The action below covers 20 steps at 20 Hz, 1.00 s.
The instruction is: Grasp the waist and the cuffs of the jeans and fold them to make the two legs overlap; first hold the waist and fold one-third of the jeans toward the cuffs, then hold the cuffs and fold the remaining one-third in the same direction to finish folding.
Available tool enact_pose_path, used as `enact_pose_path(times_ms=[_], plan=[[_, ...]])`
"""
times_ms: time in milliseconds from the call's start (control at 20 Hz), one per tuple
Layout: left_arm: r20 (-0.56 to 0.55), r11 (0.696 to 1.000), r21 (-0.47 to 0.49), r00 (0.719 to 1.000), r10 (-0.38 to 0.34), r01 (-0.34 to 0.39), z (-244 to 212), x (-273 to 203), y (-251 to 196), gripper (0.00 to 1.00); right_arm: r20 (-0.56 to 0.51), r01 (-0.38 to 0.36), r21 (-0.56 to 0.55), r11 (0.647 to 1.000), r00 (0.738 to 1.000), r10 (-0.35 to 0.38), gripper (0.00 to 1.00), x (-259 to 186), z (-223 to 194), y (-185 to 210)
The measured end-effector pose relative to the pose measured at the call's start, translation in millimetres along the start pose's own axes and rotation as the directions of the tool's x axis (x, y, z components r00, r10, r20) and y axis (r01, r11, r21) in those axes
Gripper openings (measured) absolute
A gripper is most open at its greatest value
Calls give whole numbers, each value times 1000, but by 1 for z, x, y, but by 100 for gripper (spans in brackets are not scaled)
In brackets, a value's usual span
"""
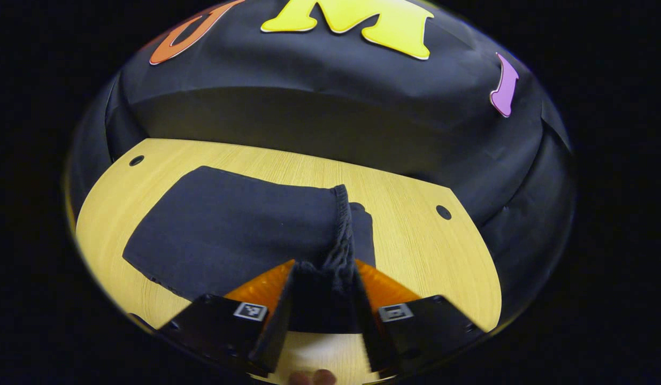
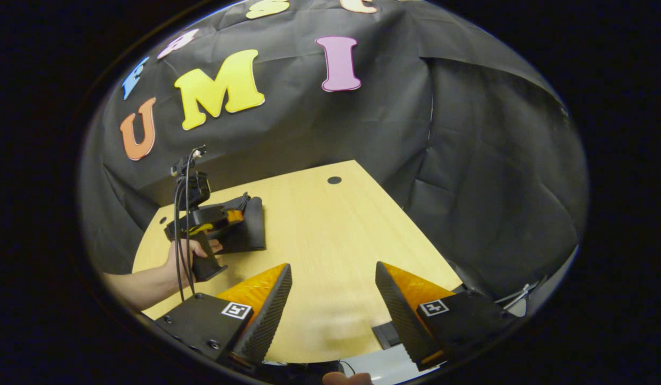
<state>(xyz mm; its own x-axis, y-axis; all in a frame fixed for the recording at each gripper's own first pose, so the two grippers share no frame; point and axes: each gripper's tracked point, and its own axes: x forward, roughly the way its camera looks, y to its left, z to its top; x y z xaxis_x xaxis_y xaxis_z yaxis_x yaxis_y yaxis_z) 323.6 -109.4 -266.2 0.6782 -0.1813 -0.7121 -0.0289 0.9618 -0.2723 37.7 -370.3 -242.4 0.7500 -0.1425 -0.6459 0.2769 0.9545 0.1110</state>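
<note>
Currently the left gripper (image 1: 324, 289) is clamping a bunched edge of the jeans (image 1: 239, 230); both fingers are pressing on dark cloth, looks like a frayed cuff end, though cuff versus waist is not certain. Jeans are lying as a flat dark block on the wooden table (image 1: 427, 251), spreading from the fingers toward 10–11 o'clock in the left gripper view. Long axis is running roughly 9-to-3 across that view, with the gripped edge at the 3 o'clock end of the bundle.

Key relation: the rest of the stack is sitting ahead and to the left of the held edge, so my read is the fold needs to carry the edge toward 10 o'clock, over the block.

In the right gripper view, the right gripper (image 2: 333, 305) is hovering with fingers spread wide, nothing between them, bare tabletop below. From there the jeans (image 2: 250, 224) are at about 10 o'clock, well apart. The left gripper (image 2: 238, 216) and the hand (image 2: 183, 256) holding it are showing there too, forearm coming in from 8 o'clock, tool held low and near level. Left is clearly the nearer one; right is idle.
</note>
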Motion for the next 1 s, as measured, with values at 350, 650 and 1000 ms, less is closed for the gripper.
enact_pose_path(times_ms=[350, 650, 1000], plan=[[47, 997, 30, 996, -69, 68, 25, -71, -6, 100, 94, -63, -32, 998, 993, 66, 98, -14, 24, 42], [323, 985, 173, 944, -68, 12, 119, -219, 46, 98, 324, -156, -192, 969, 922, 213, 97, -47, 101, 143], [618, 973, 181, 786, 1, -144, 180, -374, 82, 98, 535, -248, -291, 924, 759, 372, 97, -126, 150, 263]])
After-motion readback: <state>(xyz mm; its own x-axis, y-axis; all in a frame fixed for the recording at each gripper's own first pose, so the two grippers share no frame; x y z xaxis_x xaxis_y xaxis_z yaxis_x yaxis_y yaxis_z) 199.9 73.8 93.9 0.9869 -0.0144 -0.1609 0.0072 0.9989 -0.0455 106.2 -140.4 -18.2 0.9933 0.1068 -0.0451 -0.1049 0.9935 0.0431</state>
